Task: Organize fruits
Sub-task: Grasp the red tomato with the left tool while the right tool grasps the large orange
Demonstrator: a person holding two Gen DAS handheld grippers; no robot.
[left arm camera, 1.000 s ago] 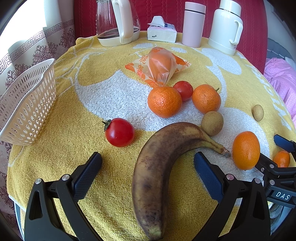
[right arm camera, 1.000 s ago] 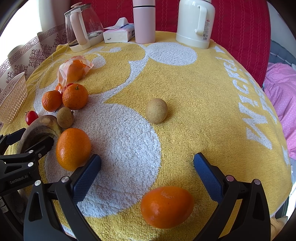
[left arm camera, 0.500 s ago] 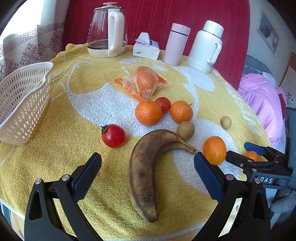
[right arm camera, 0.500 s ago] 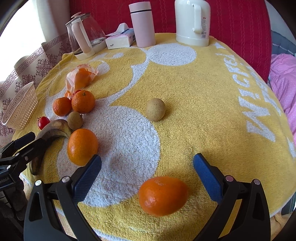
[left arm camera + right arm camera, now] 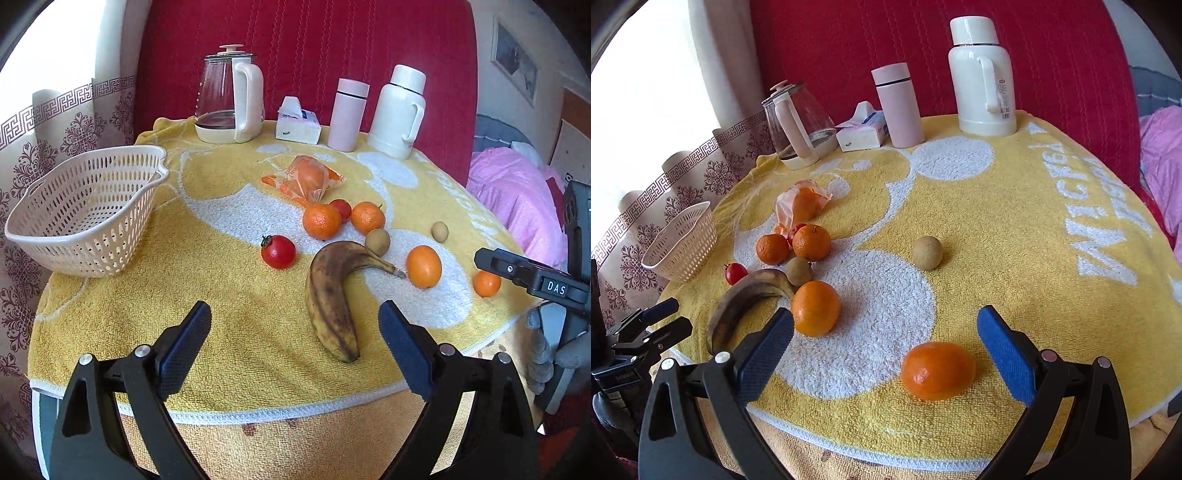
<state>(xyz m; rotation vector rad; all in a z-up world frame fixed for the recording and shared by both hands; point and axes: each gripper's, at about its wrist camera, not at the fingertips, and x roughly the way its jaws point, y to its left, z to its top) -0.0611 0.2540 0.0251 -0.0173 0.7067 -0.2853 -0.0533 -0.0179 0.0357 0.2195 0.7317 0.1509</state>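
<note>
Both grippers now sit farther back from the table — the left gripper [image 5: 293, 345] no longer straddles the banana [image 5: 334, 295], and the right gripper [image 5: 884, 350] stands behind the near orange [image 5: 936, 370].

Oranges [image 5: 321, 221]: four loose (a fifth is in a wrapper)
Tomatoes [image 5: 278, 252]: two
Brown round fruits [image 5: 377, 242]: two
Bananas [image 5: 332, 295]: one
Baskets [image 5: 85, 236]: one
Flasks [image 5: 397, 110]: two
</note>
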